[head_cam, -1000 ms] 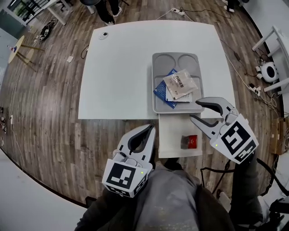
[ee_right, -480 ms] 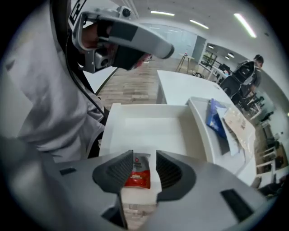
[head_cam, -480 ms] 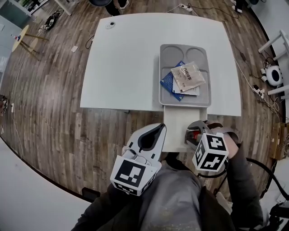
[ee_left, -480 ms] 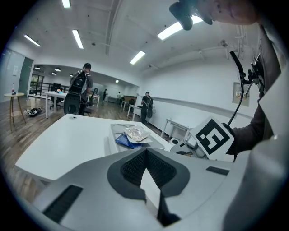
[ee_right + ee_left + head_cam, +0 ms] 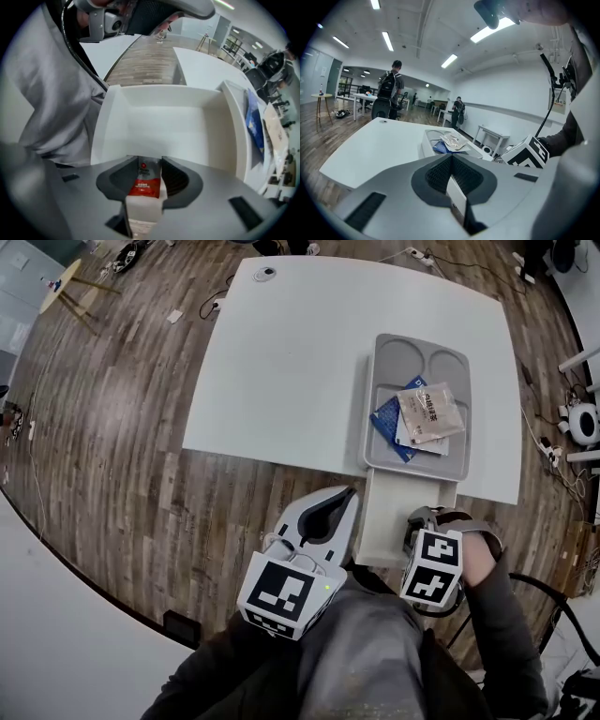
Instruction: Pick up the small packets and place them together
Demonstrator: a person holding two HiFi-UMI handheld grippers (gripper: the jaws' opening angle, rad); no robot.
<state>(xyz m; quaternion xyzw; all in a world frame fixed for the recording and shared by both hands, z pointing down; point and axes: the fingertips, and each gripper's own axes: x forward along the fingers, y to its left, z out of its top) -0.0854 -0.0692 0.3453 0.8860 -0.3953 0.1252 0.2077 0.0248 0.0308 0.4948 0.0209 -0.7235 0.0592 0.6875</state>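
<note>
Head view: I take the box [image 5: 398, 512] as my landmark — it sits at the near edge of the table [image 5: 281, 352].
Right gripper [image 5: 149, 163]: points down into the box, fingers apart, one either side of the red packet, not squeezing it.
Red packet [image 5: 144, 183]: flat on the box floor, near end.
Left gripper [image 5: 451, 161]: just left of the box, fingers together, nothing between them.
Other packets [image 5: 427, 416]: piled in the tray [image 5: 375, 432] — just beyond the box.

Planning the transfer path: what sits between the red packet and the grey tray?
Right gripper view: from red packet to grey tray, only the white box's bare floor and wall.
</note>
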